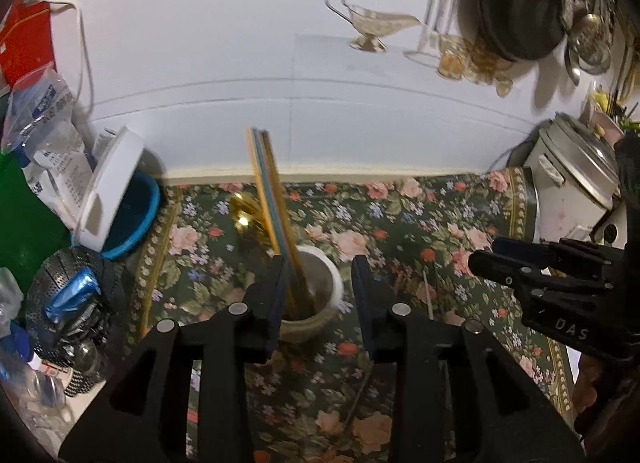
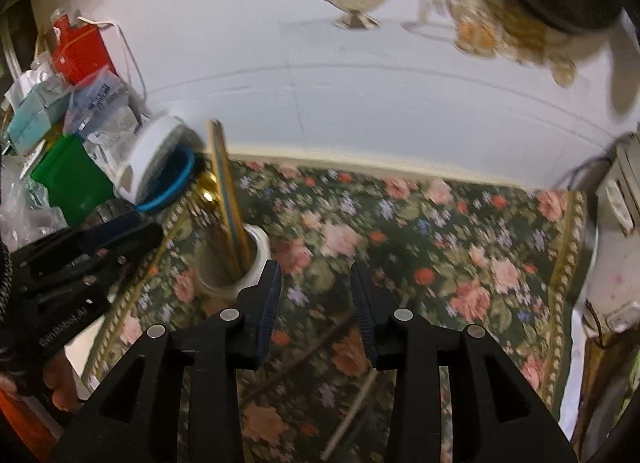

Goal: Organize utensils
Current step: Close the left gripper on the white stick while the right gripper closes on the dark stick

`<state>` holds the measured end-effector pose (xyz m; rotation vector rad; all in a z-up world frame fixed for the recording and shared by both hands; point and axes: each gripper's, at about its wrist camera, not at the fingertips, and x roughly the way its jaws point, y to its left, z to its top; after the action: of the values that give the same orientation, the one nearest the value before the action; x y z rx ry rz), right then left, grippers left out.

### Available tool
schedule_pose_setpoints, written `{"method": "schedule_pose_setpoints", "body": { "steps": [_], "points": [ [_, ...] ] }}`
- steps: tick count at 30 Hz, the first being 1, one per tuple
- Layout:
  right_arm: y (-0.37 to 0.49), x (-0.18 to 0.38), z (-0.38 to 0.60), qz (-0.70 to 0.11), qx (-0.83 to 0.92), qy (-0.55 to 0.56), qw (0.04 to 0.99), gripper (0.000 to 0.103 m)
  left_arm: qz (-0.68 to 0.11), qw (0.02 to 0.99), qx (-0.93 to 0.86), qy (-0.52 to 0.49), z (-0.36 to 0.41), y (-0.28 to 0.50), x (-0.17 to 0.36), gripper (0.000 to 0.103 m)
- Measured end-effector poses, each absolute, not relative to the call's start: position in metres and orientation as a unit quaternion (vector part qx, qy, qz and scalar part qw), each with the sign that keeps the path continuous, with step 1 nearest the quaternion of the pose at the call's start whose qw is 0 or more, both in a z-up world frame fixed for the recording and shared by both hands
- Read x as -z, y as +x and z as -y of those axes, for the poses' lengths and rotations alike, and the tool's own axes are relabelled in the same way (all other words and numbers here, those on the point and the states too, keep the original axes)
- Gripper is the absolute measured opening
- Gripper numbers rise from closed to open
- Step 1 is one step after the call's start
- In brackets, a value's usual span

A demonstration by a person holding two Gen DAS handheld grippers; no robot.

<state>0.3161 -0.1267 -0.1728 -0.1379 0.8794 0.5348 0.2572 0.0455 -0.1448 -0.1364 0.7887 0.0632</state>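
Note:
A white cup (image 1: pixel 330 287) stands on the floral cloth (image 1: pixel 400 231) with several long chopsticks (image 1: pixel 266 191) and a gold spoon (image 1: pixel 246 215) leaning in it toward the wall. My left gripper (image 1: pixel 320 295) hangs open just in front of the cup and presses on nothing. In the right wrist view the cup (image 2: pixel 256 251) and its chopsticks (image 2: pixel 224 183) sit left of my right gripper (image 2: pixel 316 295), which is open and empty over the cloth. A thin pale utensil (image 2: pixel 352 403) lies on the cloth below the right gripper. Each view also catches the other gripper: the right gripper (image 1: pixel 520 275) and the left gripper (image 2: pixel 100 247).
At the left are a blue bowl with a white lid (image 1: pixel 120 199), a green box (image 1: pixel 24 223), plastic bags and a perforated metal strainer (image 1: pixel 72 283). A white rice cooker (image 1: pixel 572 179) stands at the right. A dark pan (image 1: pixel 520 3) and a silver sauce boat (image 1: pixel 372 23) are at the white wall.

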Motion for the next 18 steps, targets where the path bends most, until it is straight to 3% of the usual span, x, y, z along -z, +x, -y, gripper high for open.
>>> {"method": "schedule_pose_setpoints", "body": {
  "steps": [18],
  "points": [
    [0.315,0.293,0.185,-0.544,-0.198,-0.083,0.811,0.033,-0.503,0.863,-0.002,-0.057,0.012,0.255,0.248,0.035]
  ]
}}
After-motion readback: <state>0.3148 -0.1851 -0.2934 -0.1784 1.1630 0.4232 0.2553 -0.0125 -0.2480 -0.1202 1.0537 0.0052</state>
